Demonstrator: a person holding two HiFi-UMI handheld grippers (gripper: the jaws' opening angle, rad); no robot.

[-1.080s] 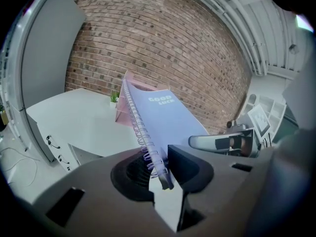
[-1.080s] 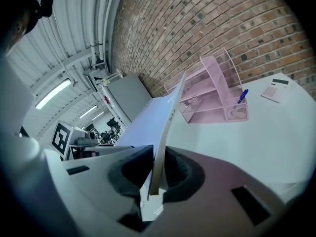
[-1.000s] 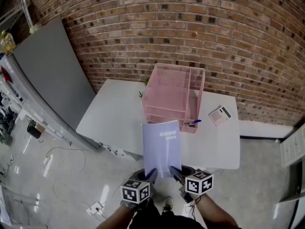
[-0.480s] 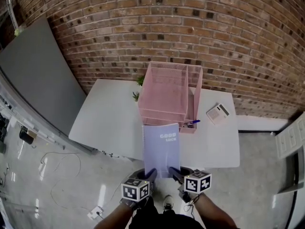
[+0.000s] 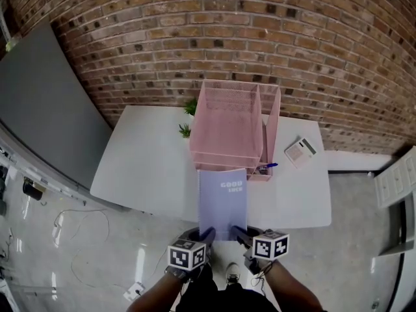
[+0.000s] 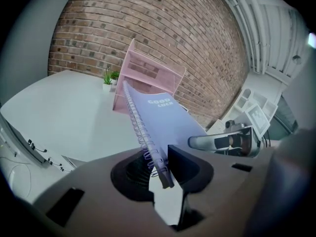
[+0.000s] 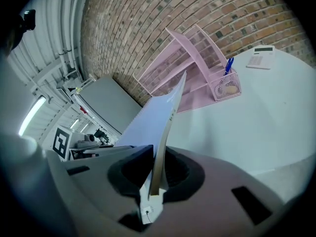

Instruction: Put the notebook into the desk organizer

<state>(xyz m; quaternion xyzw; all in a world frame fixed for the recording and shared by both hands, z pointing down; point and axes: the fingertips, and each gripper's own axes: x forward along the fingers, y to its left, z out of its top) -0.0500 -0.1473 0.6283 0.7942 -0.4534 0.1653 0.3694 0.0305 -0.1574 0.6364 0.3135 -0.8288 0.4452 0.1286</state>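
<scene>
A pale blue spiral notebook (image 5: 223,203) is held flat in the air over the near edge of the white table (image 5: 149,168). Its far edge almost reaches the front of the pink mesh desk organizer (image 5: 229,125). My left gripper (image 5: 207,234) is shut on the notebook's near left corner, by the spiral binding (image 6: 140,127). On the near right corner my right gripper (image 5: 238,233) is shut too, its jaws pinching the cover's edge (image 7: 163,147). The organizer (image 6: 148,75) stands ahead of both grippers against the brick wall.
A blue pen (image 5: 265,167) sticks out of the organizer's small front cup. A white calculator (image 5: 299,152) lies on the table's right side. A small green plant (image 5: 186,129) stands left of the organizer. A grey board (image 5: 45,109) leans at the left.
Both grippers have carried the notebook forward and lower, so its far edge now sits closer to the organizer's front. The grip on both corners is unchanged.
</scene>
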